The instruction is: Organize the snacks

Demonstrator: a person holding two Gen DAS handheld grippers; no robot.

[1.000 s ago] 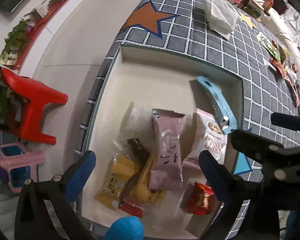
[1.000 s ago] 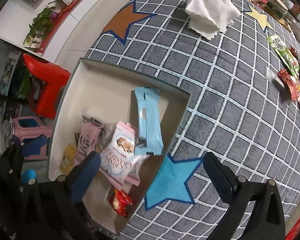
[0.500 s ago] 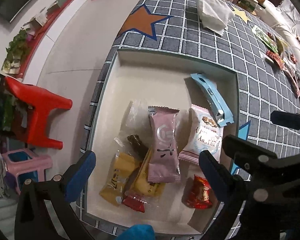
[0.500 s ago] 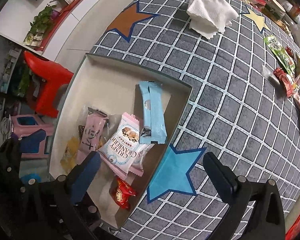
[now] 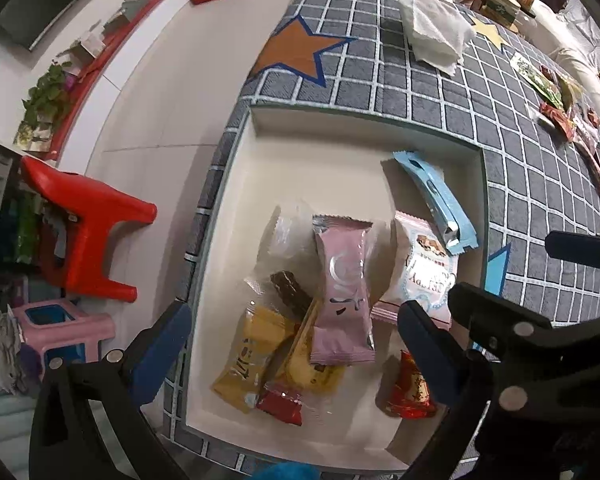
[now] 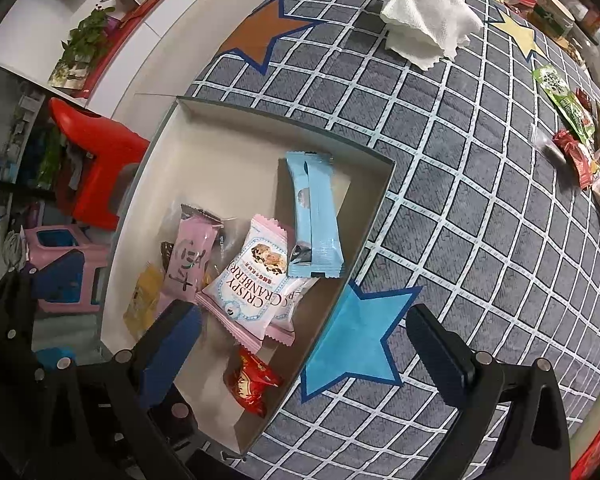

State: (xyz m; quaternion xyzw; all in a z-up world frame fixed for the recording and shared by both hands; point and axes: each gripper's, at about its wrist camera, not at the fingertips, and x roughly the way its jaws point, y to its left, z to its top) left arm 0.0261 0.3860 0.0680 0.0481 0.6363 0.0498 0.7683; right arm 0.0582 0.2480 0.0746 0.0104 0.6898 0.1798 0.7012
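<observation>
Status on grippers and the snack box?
Both grippers open, empty: left gripper, right gripper. Box holds several packets; more snacks loose on tablecloth. Nothing blocking.

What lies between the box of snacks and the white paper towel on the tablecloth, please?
Only bare checked tablecloth separates the box from the paper towel, clearest in the right wrist view.

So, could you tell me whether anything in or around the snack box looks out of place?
Yes: the snacks in the box lie in a loose, overlapping heap, and the light blue bar rests on the cranberry packet. Several wrapped snacks are outside the box, on the checked cloth at its far right edge.
</observation>
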